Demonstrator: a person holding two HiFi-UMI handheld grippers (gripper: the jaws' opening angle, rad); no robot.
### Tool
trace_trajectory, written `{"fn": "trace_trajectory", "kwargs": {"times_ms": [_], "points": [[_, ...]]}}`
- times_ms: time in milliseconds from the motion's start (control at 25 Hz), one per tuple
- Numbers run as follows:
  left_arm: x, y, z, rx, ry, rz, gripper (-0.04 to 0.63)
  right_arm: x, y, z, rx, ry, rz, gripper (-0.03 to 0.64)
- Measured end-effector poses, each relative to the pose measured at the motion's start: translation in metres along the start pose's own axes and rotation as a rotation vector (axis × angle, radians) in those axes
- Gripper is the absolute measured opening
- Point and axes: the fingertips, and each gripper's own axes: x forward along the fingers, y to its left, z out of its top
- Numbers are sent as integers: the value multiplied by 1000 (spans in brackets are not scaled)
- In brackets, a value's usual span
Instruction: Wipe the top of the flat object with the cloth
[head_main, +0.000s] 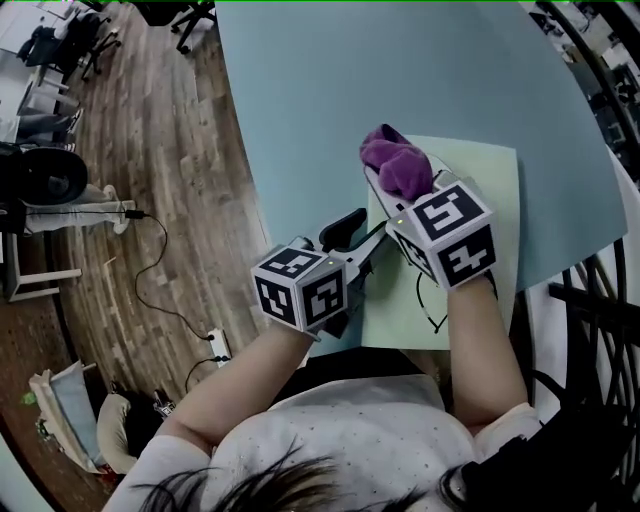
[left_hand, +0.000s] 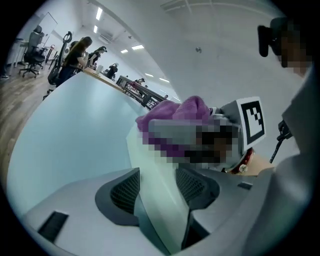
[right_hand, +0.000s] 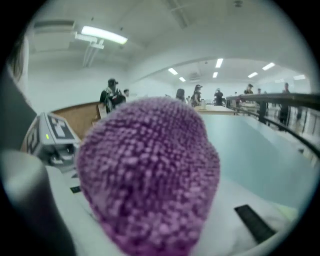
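Fingers (left_hand: 125, 192) of the left gripper (head_main: 358, 240) stand wide apart with nothing pinched. The left edge of the pale green sheet (head_main: 490, 180) shows in the gap between them, and whether either pad touches it cannot be told. The right gripper (head_main: 392, 188) has its fingers closed on the purple cloth (head_main: 398, 165), a bunched wad that fills most of the right gripper view and hides the tips behind it. A wide light blue table (head_main: 320, 90) takes up most of the head view, with wooden floor (head_main: 160, 150) to its left. The sheet lies flat at the table's near edge, just in front of the person. Both grippers sit close together at its near left part, the left one at the sheet's left border and the right one over the sheet itself. The cloth is over the sheet's far left corner, at the front of the right gripper and just beyond the open left fingers; whether it rests on the sheet cannot be told.
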Motion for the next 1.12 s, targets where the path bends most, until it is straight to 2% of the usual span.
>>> {"fn": "trace_trajectory", "kwargs": {"times_ms": [120,320,480,800,960,1120], "points": [[-1,0,-1,16,0,-3,218,10,6,-11,-127,95,-56,40],[3,8,6,-20,18,-11,218,10,-17,-12,-135,159,-168,38],[-3,3,6,-3,4,-1,218,-16,-39,-18,-95,176,-248,38],[-12,-4,15,-17,19,-11,218,-80,-89,-36,35,180,-404,38],[-12,-6,14,-6,18,-13,218,-100,-102,-45,125,153,-415,37],[-12,-10,11,-26,35,-29,218,-110,-105,-51,97,194,-450,37]]}}
